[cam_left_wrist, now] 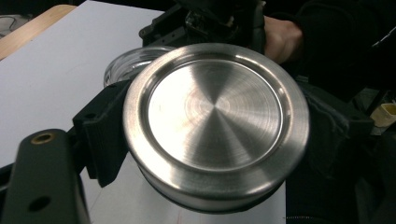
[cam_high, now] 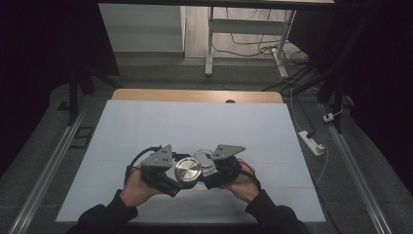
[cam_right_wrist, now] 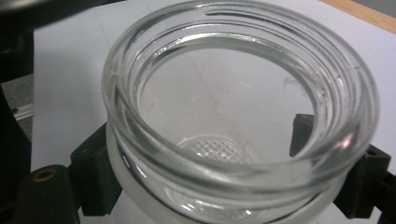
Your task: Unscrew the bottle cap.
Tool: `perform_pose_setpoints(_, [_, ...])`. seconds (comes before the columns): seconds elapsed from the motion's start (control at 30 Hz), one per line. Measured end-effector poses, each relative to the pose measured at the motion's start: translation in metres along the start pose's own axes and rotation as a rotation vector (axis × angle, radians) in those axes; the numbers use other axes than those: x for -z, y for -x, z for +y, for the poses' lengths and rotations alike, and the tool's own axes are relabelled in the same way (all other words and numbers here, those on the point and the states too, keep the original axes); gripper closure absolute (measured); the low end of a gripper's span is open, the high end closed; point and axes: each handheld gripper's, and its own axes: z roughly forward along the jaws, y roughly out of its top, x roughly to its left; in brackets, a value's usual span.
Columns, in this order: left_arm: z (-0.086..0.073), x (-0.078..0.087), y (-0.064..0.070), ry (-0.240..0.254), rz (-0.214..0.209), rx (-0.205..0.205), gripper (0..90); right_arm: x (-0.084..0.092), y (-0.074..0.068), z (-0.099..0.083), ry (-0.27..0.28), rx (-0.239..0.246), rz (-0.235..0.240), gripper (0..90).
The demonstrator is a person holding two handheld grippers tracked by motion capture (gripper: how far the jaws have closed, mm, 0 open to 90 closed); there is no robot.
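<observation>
Silver brushed lid [cam_left_wrist: 215, 122], clear glass jar [cam_right_wrist: 238, 126], white table [cam_high: 195, 122]

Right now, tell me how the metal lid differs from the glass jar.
The metal lid is opaque brushed steel; the glass jar is clear. The lid is a shallow disc; the jar is a deeper, open, empty vessel. The left gripper clamps the lid, the right gripper the jar. Both are round.
</observation>
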Motion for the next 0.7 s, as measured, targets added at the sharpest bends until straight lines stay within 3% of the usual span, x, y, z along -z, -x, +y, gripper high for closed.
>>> perform_pose_setpoints(0.33, [-0.007,-0.006,0.007,-0.022,-0.015,-0.015,19.0,0.003,0.006,0.001,0.006,-0.025,-0.024,14.5])
perform_pose_setpoints(0.7, [-0.013,-0.011,0.011,-0.004,-0.031,-0.008,18.9,0.001,0.012,0.002,0.011,-0.049,-0.042,14.5])
